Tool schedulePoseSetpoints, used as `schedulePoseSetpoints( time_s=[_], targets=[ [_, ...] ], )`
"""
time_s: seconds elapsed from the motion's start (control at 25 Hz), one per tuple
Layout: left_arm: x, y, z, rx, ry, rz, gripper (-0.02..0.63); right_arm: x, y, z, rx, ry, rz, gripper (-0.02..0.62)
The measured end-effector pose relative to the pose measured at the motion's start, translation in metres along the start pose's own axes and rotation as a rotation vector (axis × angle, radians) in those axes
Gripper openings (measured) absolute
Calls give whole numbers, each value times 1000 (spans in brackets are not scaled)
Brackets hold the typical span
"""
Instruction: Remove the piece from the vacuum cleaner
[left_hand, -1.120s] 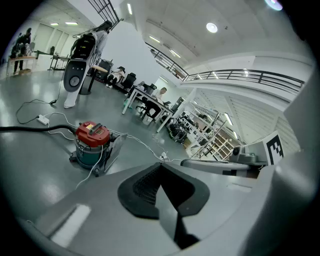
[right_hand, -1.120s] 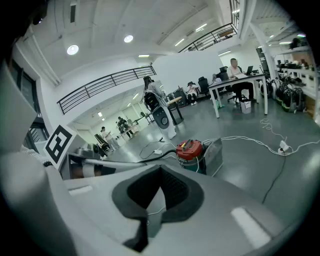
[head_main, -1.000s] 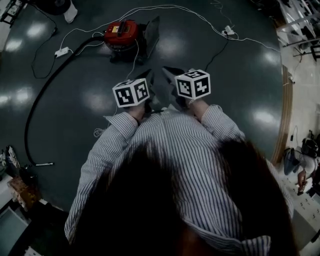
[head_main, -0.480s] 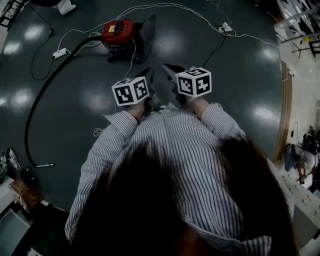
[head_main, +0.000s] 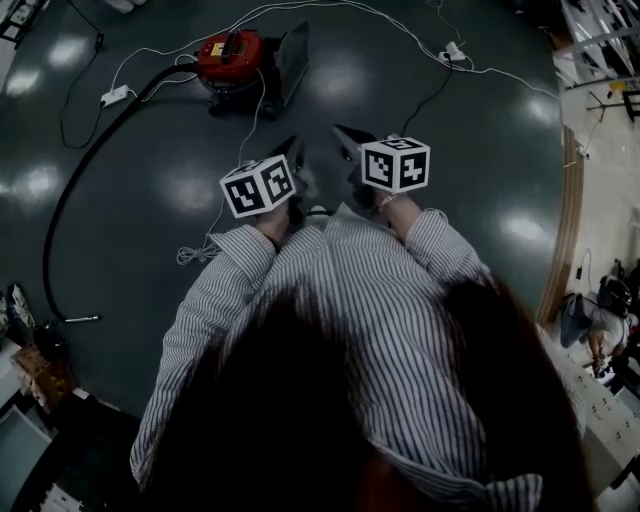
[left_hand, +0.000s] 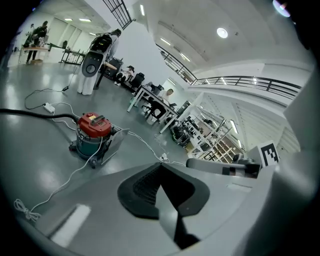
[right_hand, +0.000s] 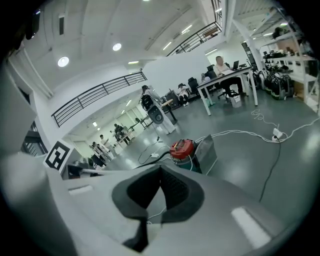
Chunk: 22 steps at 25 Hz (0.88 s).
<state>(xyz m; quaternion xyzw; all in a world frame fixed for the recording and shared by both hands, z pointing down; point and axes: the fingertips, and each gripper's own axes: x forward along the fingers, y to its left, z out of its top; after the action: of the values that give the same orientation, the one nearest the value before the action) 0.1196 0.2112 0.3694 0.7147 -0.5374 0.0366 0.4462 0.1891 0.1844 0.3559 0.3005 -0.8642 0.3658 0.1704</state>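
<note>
**A:** We've got the red vacuum cleaner (head_main: 232, 60) on the floor (head_main: 450, 200) at the upper left of the head view. It sits well apart from the left tool (head_main: 293, 145) and the right tool (head_main: 340, 132). A grey panel (head_main: 293, 62) stands against its right side.

**B:** From here we can't tell which piece comes off. The trouble we see is the white cable (head_main: 192, 254) trailing from the cleaner down to a loose coil at mid-left. The black hose (head_main: 60, 210) also sweeps down the left edge. If we step in carelessly, a foot could snag one of them and tug the cleaner over.

**A:** There's another risk: both tools are pinched right down, pads together on nothing. If we arrive like that, we'd only shove the piece rather than grip it.

**B:** As for pose, both striped sleeves reach forward from the chest. The tools sit side by side at mid-frame, marker cubes uppermost and noses aimed up the frame toward the cleaner.
</note>
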Motion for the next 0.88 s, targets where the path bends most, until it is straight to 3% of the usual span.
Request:
schedulePoseSetpoints(
  time_s=[0.2,0.44,0.64,0.88],
  targets=[
    [13,8,-7,-48,17,16,6,8,-10,-11,0,50,9,2],
    [39,34,16,-27,37,31,6,47,-16,4,-17,87,32,2],
    [71,64,73,0,52,34,6,96,-22,43,-38,105,31,2],
    [103,101,158,15,67,4,6,163,-34,116,-22,82,-22,2]
  ],
)
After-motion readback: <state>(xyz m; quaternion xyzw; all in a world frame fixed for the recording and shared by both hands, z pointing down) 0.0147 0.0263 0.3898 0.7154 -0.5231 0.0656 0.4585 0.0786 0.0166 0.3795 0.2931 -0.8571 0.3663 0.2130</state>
